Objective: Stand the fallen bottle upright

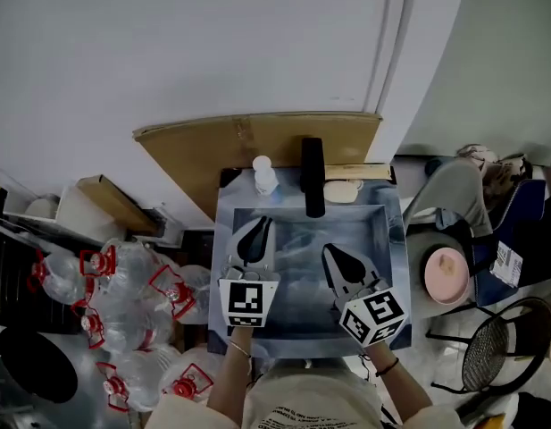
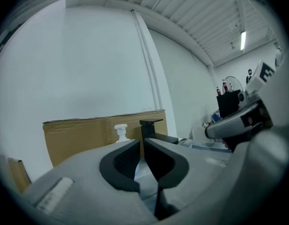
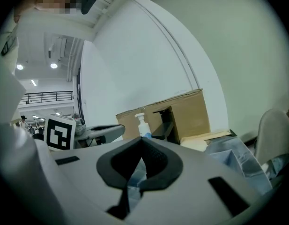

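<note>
A white pump bottle (image 1: 264, 176) stands upright on the back left rim of a steel sink (image 1: 393, 239), beside a black faucet (image 1: 313, 177). My left gripper (image 1: 260, 225) hovers over the sink's left half, a little in front of the bottle, its jaws shut with nothing between them. My right gripper (image 1: 332, 254) hangs over the right half, also shut and empty. In the left gripper view the bottle (image 2: 121, 132) and faucet (image 2: 151, 127) show just beyond the left gripper (image 2: 142, 143). In the right gripper view the bottle (image 3: 141, 123) stands past the right gripper (image 3: 142, 140).
A cardboard sheet (image 1: 257, 137) leans on the white wall behind the sink. Several large clear water jugs with red handles (image 1: 123, 302) are piled at the left. A grey chair (image 1: 454, 199) and a pink round dish (image 1: 446, 273) are at the right.
</note>
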`<move>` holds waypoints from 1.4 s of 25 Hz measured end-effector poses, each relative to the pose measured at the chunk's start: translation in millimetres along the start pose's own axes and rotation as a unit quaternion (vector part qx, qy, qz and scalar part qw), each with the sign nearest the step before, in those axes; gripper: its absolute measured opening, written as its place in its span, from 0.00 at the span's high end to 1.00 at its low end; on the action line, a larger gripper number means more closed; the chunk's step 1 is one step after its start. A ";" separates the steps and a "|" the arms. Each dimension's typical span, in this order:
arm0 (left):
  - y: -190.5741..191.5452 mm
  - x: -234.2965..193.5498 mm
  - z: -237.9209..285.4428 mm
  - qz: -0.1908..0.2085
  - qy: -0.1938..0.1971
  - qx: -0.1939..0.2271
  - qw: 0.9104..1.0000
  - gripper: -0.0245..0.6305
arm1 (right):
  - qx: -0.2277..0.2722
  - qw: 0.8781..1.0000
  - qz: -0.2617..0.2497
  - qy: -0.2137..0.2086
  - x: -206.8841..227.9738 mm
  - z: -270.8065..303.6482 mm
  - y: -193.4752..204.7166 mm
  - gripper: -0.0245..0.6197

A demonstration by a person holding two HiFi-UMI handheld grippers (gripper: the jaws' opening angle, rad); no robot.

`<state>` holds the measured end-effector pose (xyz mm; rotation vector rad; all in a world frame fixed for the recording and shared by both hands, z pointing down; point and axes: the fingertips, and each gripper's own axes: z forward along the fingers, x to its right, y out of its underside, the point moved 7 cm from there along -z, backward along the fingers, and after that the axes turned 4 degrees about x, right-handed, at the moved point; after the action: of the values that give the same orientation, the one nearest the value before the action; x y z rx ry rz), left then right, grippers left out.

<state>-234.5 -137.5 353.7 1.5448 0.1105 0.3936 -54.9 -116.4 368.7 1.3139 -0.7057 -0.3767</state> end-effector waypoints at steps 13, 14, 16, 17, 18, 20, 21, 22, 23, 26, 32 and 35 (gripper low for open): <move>-20.1 13.7 -50.1 -0.039 0.018 -0.006 0.999 0.92 | 0.036 0.999 -0.031 -0.013 -0.3 -19.2 -33.0 0.96; -22.1 14.1 -53.2 -0.044 0.020 -0.006 0.999 0.92 | 0.037 0.999 -0.033 -0.014 -0.6 -21.4 -34.6 0.96; -25.5 14.6 -58.4 -0.054 0.022 -0.005 0.998 0.93 | 0.040 0.998 -0.039 -0.016 -0.3 -25.2 -37.5 0.96; -26.6 15.0 -60.7 -0.058 0.024 -0.006 0.998 0.93 | 0.042 0.998 -0.040 -0.016 0.3 -26.9 -38.9 0.96; -27.3 15.4 -63.0 -0.062 0.026 -0.006 0.998 0.93 | 0.044 0.998 -0.041 -0.015 1.2 -28.4 -40.3 0.96; -29.2 16.2 -67.6 -0.069 0.030 -0.007 0.997 0.93 | 0.049 0.998 -0.043 -0.013 2.7 -31.3 -43.4 0.96; -30.7 16.5 -70.0 -0.072 0.031 -0.006 0.997 0.93 | 0.051 0.998 -0.045 -0.013 3.1 -33.0 -45.0 0.96; -32.6 16.8 -72.3 -0.074 0.033 -0.004 0.997 0.93 | 0.053 0.997 -0.048 -0.013 3.4 -34.6 -46.7 0.96; -34.7 16.9 -74.4 -0.075 0.034 -0.002 0.997 0.93 | 0.056 0.997 -0.050 -0.014 3.6 -36.0 -48.3 0.96; -40.6 15.9 -79.8 -0.072 0.038 0.002 0.997 0.93 | 0.066 0.996 -0.053 -0.015 5.0 -38.9 -52.7 0.96; -44.5 7.0 -90.2 -0.077 0.028 0.009 0.997 0.93 | 0.083 0.995 -0.050 -0.013 6.1 -42.7 -61.0 0.96; -43.7 3.1 -92.8 -0.077 0.020 0.011 0.997 0.93 | 0.091 0.995 -0.051 -0.012 7.2 -45.0 -63.3 0.96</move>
<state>-252.9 -47.5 307.9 1.5390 0.2637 0.3019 -11.3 -102.3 305.6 1.5229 -0.7082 -0.4186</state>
